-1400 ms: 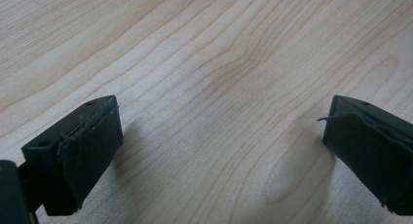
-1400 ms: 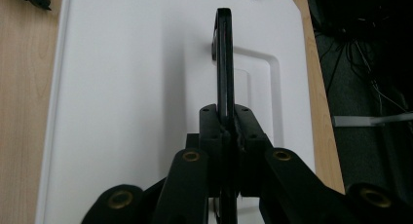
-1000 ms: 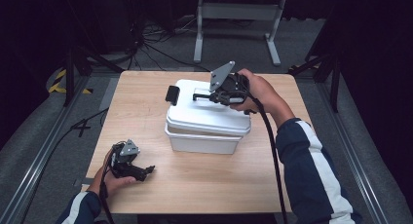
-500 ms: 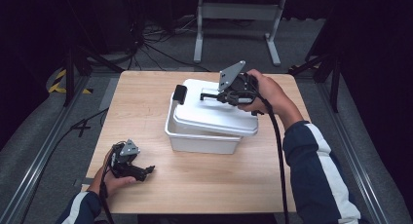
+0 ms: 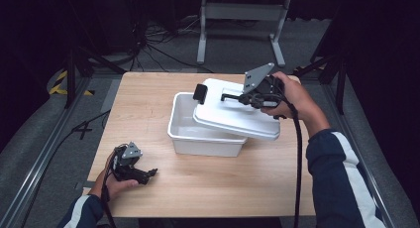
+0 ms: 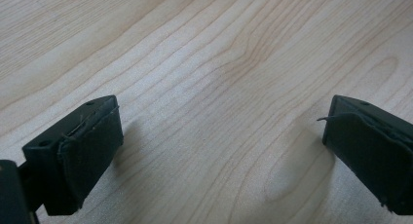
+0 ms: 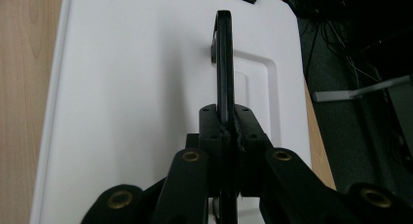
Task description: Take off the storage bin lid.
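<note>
Light wood table (image 5: 148, 104), dark room, grey floor, cables beyond. White bin (image 5: 190, 134) mid-table, inside looks empty. My right gripper (image 5: 237, 97) clamped on lid handle (image 7: 223, 53); white lid (image 5: 233, 119) tilted over bin's right part. My left gripper (image 5: 148, 173) near left, jaws wide, nothing between.

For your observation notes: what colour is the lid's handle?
Black; the handle shows best in the right gripper view.

tub (image 5: 205, 139) rear half hidden under lid (image 5: 237, 116), lid's near end cut off, right claw view
</note>
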The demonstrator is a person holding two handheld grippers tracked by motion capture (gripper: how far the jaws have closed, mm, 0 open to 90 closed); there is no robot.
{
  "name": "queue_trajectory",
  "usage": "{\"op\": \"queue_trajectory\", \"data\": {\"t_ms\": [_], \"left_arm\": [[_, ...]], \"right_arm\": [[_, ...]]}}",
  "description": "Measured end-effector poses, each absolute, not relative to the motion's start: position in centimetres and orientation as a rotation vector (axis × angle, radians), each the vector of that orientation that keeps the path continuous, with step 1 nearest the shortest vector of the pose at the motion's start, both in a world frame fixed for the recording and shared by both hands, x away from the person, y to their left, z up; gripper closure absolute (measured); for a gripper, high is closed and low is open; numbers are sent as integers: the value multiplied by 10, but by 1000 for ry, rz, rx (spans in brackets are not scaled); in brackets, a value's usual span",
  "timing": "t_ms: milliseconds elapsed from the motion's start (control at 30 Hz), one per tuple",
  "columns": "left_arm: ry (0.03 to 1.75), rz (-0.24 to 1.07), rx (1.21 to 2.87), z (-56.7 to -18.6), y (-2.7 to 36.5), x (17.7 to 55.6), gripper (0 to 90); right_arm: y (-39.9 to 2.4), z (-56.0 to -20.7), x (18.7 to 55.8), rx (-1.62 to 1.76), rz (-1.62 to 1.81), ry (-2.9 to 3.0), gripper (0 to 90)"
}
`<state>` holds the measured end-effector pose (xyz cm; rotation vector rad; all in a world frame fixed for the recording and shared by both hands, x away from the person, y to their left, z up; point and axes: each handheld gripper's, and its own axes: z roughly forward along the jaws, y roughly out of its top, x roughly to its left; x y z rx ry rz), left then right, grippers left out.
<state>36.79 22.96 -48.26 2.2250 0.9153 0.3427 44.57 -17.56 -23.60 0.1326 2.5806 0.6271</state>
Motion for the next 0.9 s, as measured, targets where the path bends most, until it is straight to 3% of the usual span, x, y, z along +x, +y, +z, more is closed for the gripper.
{"op": "queue_trajectory", "data": {"t_ms": [900], "left_arm": [[912,345,2229,-483,230,368,15]], "right_arm": [[-282,-221,429,321,625,2510,842]]}}
